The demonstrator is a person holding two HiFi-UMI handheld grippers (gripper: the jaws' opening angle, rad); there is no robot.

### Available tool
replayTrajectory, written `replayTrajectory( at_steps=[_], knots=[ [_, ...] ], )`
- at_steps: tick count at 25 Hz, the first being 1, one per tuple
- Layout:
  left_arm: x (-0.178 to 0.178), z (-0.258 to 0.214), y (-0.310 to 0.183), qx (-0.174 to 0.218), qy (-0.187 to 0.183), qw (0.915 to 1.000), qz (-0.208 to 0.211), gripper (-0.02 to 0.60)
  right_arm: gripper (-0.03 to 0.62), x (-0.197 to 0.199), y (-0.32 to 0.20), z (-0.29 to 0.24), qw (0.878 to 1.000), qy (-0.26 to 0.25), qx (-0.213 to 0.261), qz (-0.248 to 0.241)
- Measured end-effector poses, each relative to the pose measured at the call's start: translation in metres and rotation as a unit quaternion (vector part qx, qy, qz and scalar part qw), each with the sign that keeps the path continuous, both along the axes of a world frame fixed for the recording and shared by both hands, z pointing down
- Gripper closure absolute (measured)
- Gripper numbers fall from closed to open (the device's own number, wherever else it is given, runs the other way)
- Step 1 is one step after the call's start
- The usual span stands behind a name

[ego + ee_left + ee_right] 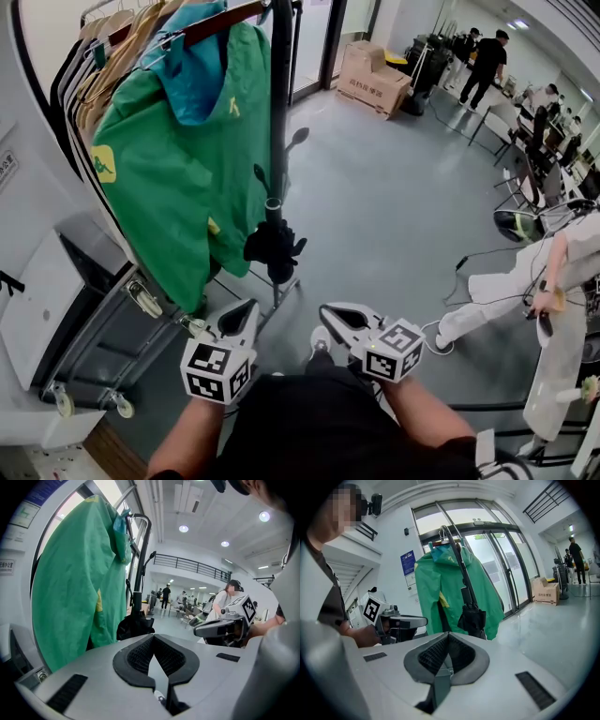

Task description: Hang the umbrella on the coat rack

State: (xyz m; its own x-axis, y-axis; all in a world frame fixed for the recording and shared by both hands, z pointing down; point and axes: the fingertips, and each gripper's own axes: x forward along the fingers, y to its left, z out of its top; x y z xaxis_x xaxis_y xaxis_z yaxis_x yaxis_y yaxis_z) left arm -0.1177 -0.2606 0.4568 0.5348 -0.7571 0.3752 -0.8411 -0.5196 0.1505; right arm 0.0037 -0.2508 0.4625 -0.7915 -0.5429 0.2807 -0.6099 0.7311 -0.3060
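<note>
A black umbrella [274,246] hangs from the end of the coat rack [225,19], its loose canopy bunched low beside the green jacket [178,159]. The umbrella [135,623] is also in the left gripper view, with its curved handle hooked over the rail above. The right gripper view shows the umbrella [472,618] in the same way. My left gripper [242,307] and right gripper [328,309] are held side by side short of the rack and apart from the umbrella. The left gripper [153,637] is shut and empty. The right gripper [447,634] is shut and empty.
Several garments on wooden hangers fill the rack [112,47]. Its wheeled base [142,298] stands left of my hands. A cardboard box [373,77] sits by the glass doors. A person in white [553,309] stands at the right, near cables on the floor.
</note>
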Motion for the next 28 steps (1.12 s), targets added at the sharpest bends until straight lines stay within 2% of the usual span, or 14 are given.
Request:
replayTrajectory(
  at_steps=[28],
  knots=[
    [0.0037, -0.0011, -0.0007, 0.004, 0.001, 1.0000, -0.001, 0.566, 0.585, -0.0057, -0.0018, 0.0037, 1.000, -0.001, -0.002, -0.014]
  ],
)
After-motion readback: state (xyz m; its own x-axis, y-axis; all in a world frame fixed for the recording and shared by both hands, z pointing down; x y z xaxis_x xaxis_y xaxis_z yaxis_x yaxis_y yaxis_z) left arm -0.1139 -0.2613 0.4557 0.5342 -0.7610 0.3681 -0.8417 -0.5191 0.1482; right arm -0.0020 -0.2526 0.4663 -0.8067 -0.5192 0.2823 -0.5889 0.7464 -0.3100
